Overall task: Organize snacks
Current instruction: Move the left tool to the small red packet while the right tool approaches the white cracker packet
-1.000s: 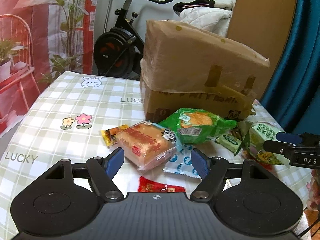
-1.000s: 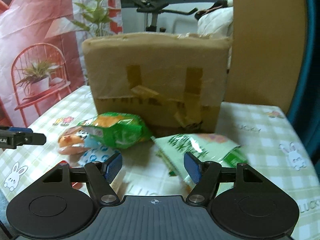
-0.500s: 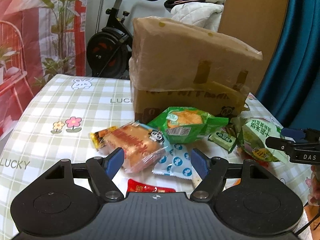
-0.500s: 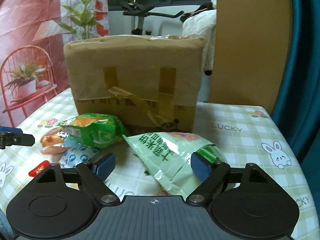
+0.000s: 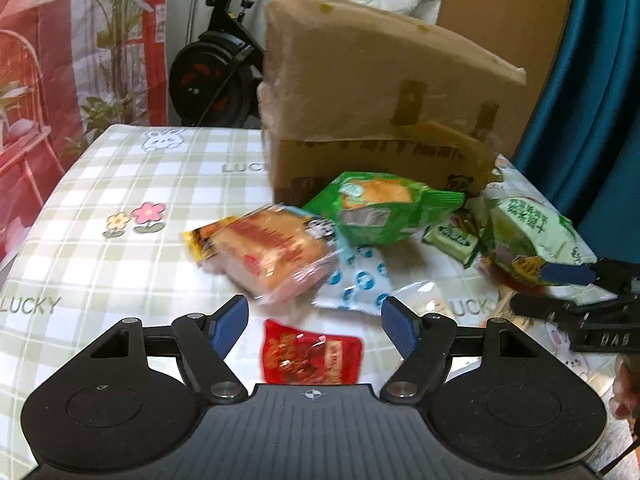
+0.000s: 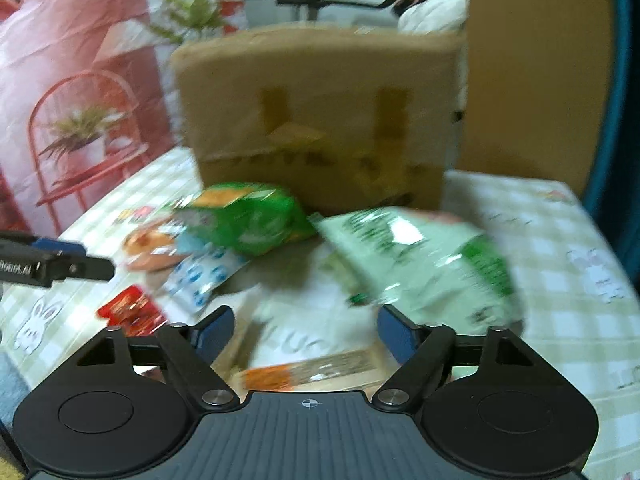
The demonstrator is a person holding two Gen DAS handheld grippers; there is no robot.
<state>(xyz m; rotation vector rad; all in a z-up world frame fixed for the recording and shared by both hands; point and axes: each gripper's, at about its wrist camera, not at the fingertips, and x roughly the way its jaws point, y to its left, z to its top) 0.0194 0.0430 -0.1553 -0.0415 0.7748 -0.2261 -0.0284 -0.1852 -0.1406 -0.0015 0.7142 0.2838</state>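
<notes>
Since a second ago the right gripper point(image 6: 306, 326) has sunk toward the pile, so the pale green bag point(image 6: 420, 256) now lies just ahead of its right finger; its jaws are closing a little, nothing pinched between them. Between its fingers lies an orange-labelled flat packet point(image 6: 308, 370). The left gripper point(image 5: 314, 322) hovers spread and empty, with a red sachet point(image 5: 310, 354) between its fingers. Beyond its fingertips lie the orange bread pack point(image 5: 272, 250), the blue-dotted wrapper point(image 5: 360, 280) and the bright green pack point(image 5: 380, 208). Farthest stands the cardboard box point(image 5: 380, 92). Sorting looks barely begun: every snack in view lies loose.
</notes>
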